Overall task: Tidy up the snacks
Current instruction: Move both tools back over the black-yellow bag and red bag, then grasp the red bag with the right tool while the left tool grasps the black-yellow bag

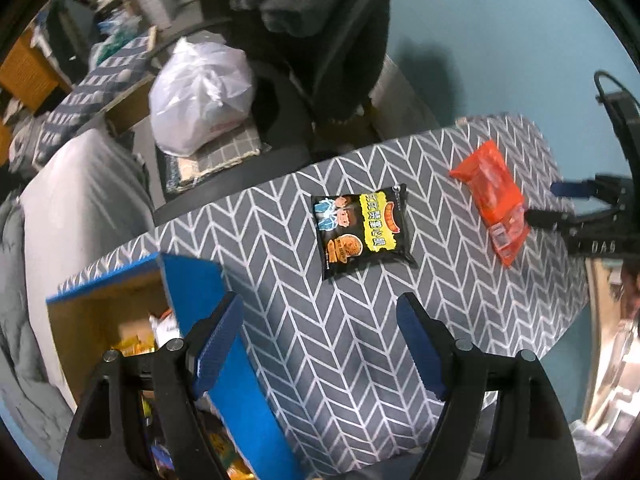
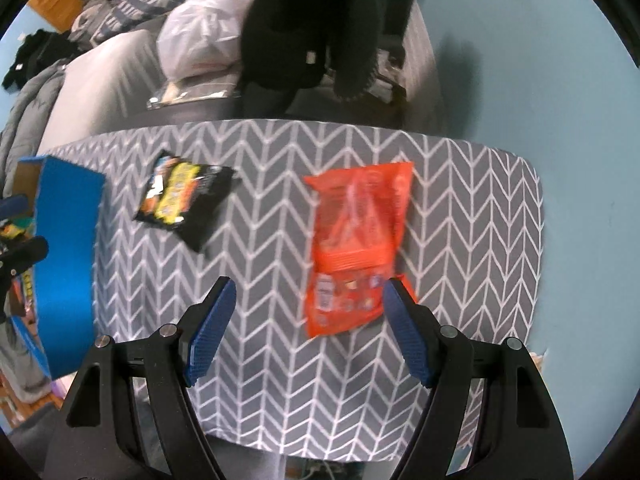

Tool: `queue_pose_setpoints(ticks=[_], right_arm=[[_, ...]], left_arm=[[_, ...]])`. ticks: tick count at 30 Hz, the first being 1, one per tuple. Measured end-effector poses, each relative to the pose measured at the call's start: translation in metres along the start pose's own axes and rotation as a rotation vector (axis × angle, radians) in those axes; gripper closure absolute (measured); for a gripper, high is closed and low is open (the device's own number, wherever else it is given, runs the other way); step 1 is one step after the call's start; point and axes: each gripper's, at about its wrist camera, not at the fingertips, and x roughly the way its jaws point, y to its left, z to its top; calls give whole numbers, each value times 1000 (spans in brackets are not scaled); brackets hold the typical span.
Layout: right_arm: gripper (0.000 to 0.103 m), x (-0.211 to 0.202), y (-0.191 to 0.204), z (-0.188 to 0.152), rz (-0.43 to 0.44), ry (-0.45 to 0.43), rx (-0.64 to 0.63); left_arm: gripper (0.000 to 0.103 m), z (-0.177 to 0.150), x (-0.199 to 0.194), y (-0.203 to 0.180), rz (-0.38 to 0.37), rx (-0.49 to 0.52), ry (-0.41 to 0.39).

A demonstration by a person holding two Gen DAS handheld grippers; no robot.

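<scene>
Right wrist view: the right claw hangs open and empty above the surface, the orange packet at one o'clock from it. The left claw, also open, has the black packet at twelve o'clock. Judged step: approaching pickup; next, lower and centre over a packet.
</scene>
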Motion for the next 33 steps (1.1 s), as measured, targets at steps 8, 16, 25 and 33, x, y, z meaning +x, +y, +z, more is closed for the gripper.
queue_pose_setpoints(ticks=[8,16,25,33], right_arm=[[28,41,-34,11,-16,43,64],[28,72,-45,17,55,72,109],[27,93,-35,25,19,107,97],[27,105,-26,23,-56,103,79]], left_arm=[[23,25,47,-9,-44,-5,83],[23,43,80,-23,-71,-65,82],[22,60,100,-34,-121,-107,129],[22,66,129,-36,-125,-139,208]])
